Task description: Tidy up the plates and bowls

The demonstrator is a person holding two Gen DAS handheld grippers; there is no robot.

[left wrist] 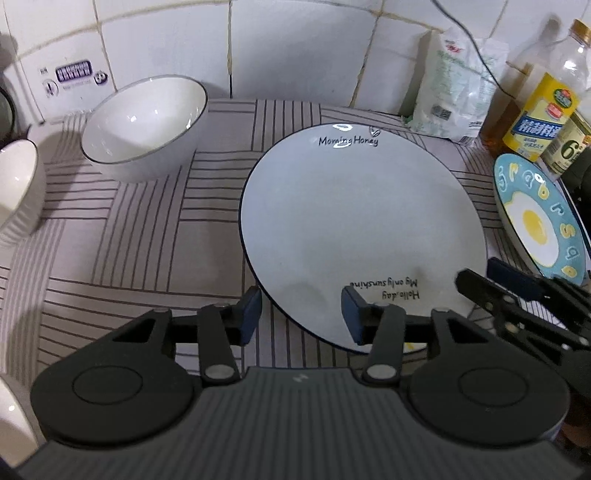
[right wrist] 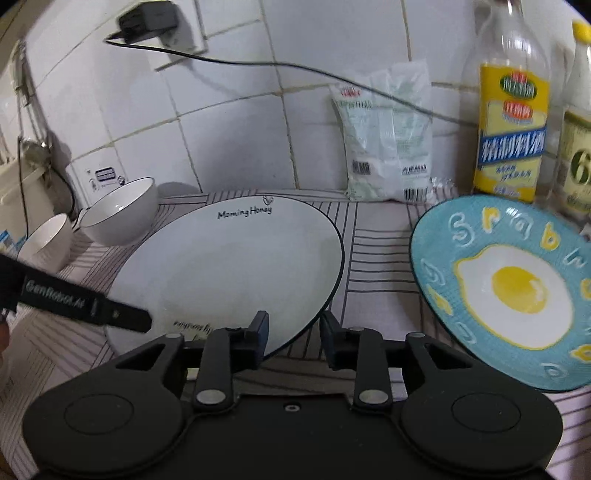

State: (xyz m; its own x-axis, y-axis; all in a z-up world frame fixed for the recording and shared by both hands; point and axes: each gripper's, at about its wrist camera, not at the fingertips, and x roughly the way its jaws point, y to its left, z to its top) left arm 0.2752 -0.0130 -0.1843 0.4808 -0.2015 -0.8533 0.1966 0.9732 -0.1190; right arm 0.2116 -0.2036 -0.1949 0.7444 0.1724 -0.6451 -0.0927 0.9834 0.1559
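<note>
A large white plate (left wrist: pixel 354 229) with a dark rim and black lettering lies on the striped mat; it also shows in the right wrist view (right wrist: pixel 236 266). My left gripper (left wrist: pixel 301 314) is open, its jaws straddling the plate's near left edge. My right gripper (right wrist: pixel 293 330) is open around the plate's near right edge, and shows in the left wrist view (left wrist: pixel 517 291). A blue plate (right wrist: pixel 506 288) with a fried-egg picture lies to the right, seen also at the left wrist view's edge (left wrist: pixel 539 221). A white bowl (left wrist: pixel 146 123) stands at the back left, a second bowl (left wrist: pixel 16 192) left of it.
Oil and sauce bottles (right wrist: pixel 511 110) and a plastic bag (right wrist: pixel 384 136) stand against the tiled wall at the back right. A plug and black cable (right wrist: pixel 147 22) run along the wall. A striped mat (left wrist: pixel 147 236) covers the counter.
</note>
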